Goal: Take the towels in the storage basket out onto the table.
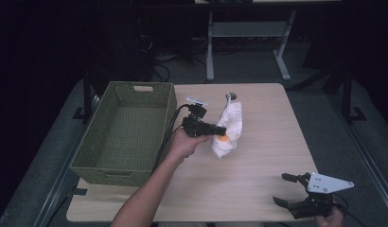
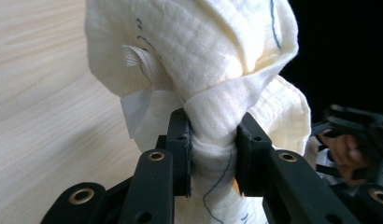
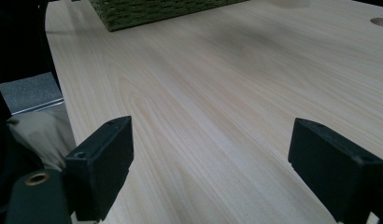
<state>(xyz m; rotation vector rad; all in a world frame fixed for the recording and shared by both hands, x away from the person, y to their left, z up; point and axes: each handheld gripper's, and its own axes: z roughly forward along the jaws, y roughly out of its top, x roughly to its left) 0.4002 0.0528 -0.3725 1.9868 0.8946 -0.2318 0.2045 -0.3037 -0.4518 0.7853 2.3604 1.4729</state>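
Cream cotton cloth (image 2: 213, 60), bunched and printed with thin blue lines, is pinched between the pads of the left gripper (image 2: 213, 149). Both black jaws press into a gathered neck of fabric; the bulk of the cloth billows beyond the fingertips, and a small white label (image 2: 136, 109) hangs just to one side of the near pad. In the high view the left gripper (image 1: 219, 131) points across the wooden table (image 1: 258, 161), with the cloth (image 1: 228, 130) draped at and past its tips, its lower end near or on the tabletop; contact cannot be confirmed.

Step in hand, by judgement: the cloth is gripped and being carried. A green woven basket (image 1: 123, 127) stands open on the side of the left hand opposite the fingertips, just beside the forearm, and is the likely destination.

The right gripper (image 1: 289, 189) rests near the table edge, well apart from the cloth. Its jaws are spread wide with bare wood between them (image 3: 210, 158); nothing is held.

Next move, by judgement:
- Keep the pinch firm; the fold is thick and could slip.
- Lift until the trailing end clears the basket wall.
- Swing the fingertips over the basket interior.
- Release only once the cloth hangs inside the rim.
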